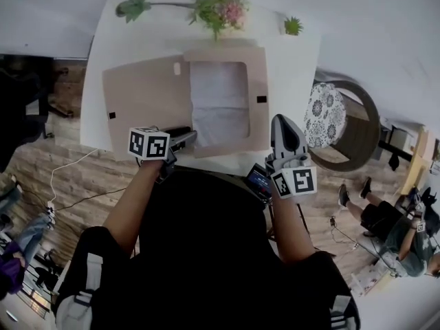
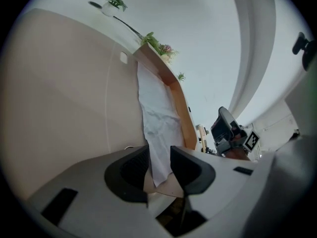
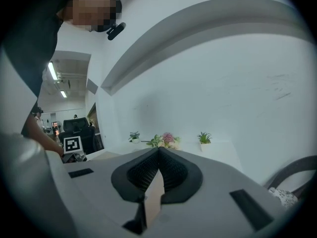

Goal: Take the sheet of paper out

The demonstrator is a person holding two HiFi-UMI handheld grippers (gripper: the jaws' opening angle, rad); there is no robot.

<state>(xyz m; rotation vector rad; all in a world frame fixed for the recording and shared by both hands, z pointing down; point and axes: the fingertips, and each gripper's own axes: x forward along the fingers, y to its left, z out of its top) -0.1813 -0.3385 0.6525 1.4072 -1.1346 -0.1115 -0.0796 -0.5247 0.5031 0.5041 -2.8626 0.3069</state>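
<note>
Past your left forearm [image 1: 127, 205], your left gripper [image 2: 158, 165] has its jaws apart, with the near corner of the sheet of paper [image 2: 156, 113] lying in the gap. The sheet lies in the open brown folder [image 1: 144, 91] on the white table [image 1: 295, 60]. Its long axis runs 12 to 6, away from that gripper toward 12 o'clock. Your right gripper [image 3: 159, 155] looks pinched on the folder's edge at 4 o'clock.
</note>
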